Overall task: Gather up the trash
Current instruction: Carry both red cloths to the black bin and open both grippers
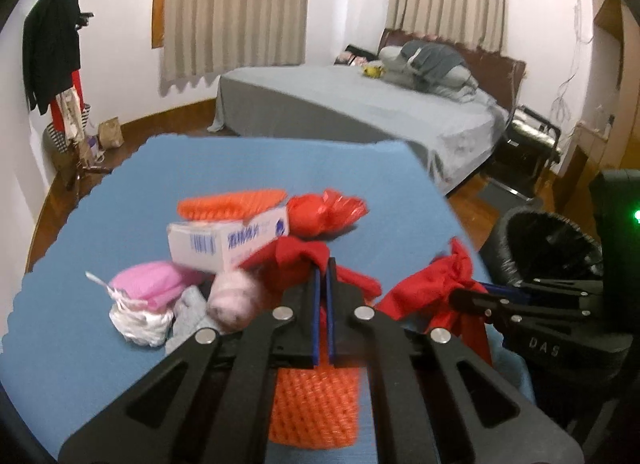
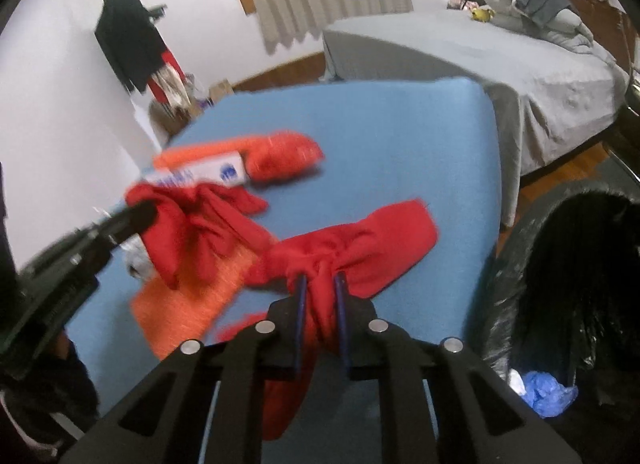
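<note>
A blue table (image 1: 100, 199) holds trash: a white box (image 1: 224, 244), orange foam nets (image 1: 232, 201) (image 1: 316, 408), a red plastic bag (image 1: 324, 211), pink and white wads (image 1: 152, 284). My left gripper (image 1: 323, 268) is shut on a red cloth (image 1: 296, 256); it also shows in the right wrist view (image 2: 140, 215). My right gripper (image 2: 322, 280) is shut on a second red cloth (image 2: 372, 244), lifted near the table's right edge; this cloth shows in the left wrist view (image 1: 436, 292). A black-lined bin (image 2: 572, 264) stands right of the table.
The bin holds a blue crumpled glove (image 2: 548, 388). A grey bed (image 1: 360, 103) lies behind the table. A coat rack (image 1: 56, 47) with clothes stands at the far left wall. Wooden floor (image 1: 468, 199) shows between table and bed.
</note>
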Demonstrator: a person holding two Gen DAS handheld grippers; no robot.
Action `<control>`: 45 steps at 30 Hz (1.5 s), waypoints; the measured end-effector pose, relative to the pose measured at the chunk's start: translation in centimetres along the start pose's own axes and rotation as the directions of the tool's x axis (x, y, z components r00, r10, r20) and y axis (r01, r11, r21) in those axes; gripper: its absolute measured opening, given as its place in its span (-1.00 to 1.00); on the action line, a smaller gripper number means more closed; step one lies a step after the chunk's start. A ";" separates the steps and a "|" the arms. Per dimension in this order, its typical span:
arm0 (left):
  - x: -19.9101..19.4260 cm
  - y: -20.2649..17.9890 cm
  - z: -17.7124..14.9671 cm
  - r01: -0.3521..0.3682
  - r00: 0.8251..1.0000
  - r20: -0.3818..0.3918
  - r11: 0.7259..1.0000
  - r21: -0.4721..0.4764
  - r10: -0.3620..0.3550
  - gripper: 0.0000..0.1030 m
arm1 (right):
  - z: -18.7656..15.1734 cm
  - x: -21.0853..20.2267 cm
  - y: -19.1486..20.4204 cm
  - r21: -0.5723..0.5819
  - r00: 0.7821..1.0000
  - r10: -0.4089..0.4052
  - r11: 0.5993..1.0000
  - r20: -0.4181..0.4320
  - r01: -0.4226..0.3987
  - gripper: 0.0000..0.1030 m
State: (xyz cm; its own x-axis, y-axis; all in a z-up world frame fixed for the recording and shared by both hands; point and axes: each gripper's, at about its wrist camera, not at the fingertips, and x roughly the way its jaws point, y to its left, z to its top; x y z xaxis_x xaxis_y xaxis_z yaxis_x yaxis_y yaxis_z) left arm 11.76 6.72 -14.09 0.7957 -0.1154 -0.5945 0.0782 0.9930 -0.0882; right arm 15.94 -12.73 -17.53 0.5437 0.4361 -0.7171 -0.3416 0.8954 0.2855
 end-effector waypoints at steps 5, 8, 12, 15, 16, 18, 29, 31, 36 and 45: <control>-2.0 -1.2 1.5 0.036 0.997 0.061 0.999 0.006 -0.036 -0.97 | 1.6 -3.5 0.1 0.000 0.997 0.019 1.000 0.079 -0.019 -0.74; -3.1 -2.0 2.3 0.058 0.994 0.094 0.998 0.015 -0.059 -0.97 | 2.4 -5.3 -0.1 0.008 0.993 0.022 1.000 0.117 -0.023 -0.74; -4.3 -3.3 3.3 0.087 0.987 0.133 0.996 0.032 -0.091 -0.97 | 3.1 -7.5 -0.5 0.021 0.986 0.018 1.000 0.164 -0.021 -0.74; -5.2 -4.5 4.1 0.117 0.979 0.160 0.992 0.053 -0.124 -0.97 | 3.5 -9.0 -1.1 0.026 0.980 0.005 1.000 0.197 -0.011 -0.74; -5.5 -5.0 4.4 0.131 0.976 0.170 0.989 0.062 -0.139 -0.97 | 3.6 -9.6 -1.4 0.027 0.978 0.000 1.000 0.206 -0.006 -0.74; -5.9 -6.0 4.8 0.151 0.970 0.180 0.986 0.075 -0.163 -0.97 | 3.6 -10.6 -1.8 0.030 0.975 -0.014 1.000 0.222 0.007 -0.74; -5.9 -13.7 5.3 0.305 0.929 0.161 0.936 0.178 -0.334 -0.97 | 2.3 -15.6 -6.2 0.115 0.950 -0.151 0.986 0.273 0.124 -0.74; -5.5 -15.1 5.1 0.335 0.920 0.144 0.922 0.193 -0.364 -0.97 | 1.8 -16.1 -7.4 0.140 0.946 -0.182 0.979 0.267 0.149 -0.74; -4.2 -19.0 4.4 0.419 0.890 0.087 0.878 0.230 -0.447 -0.97 | 0.1 -17.2 -10.7 0.207 0.934 -0.259 0.955 0.244 0.211 -0.74; -0.9 -23.6 2.8 0.524 0.846 -0.030 0.819 0.235 -0.532 -0.94 | -2.9 -17.9 -15.1 0.294 0.917 -0.358 0.908 0.177 0.298 -0.60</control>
State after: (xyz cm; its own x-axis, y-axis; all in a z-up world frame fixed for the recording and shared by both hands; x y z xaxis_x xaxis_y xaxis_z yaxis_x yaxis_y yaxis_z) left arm 10.87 -16.52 -9.29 0.6136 -0.6269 -0.4800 0.6216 0.7584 -0.1958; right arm 9.17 -34.32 -10.89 0.7562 0.0952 -0.6474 0.0769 0.9696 0.2325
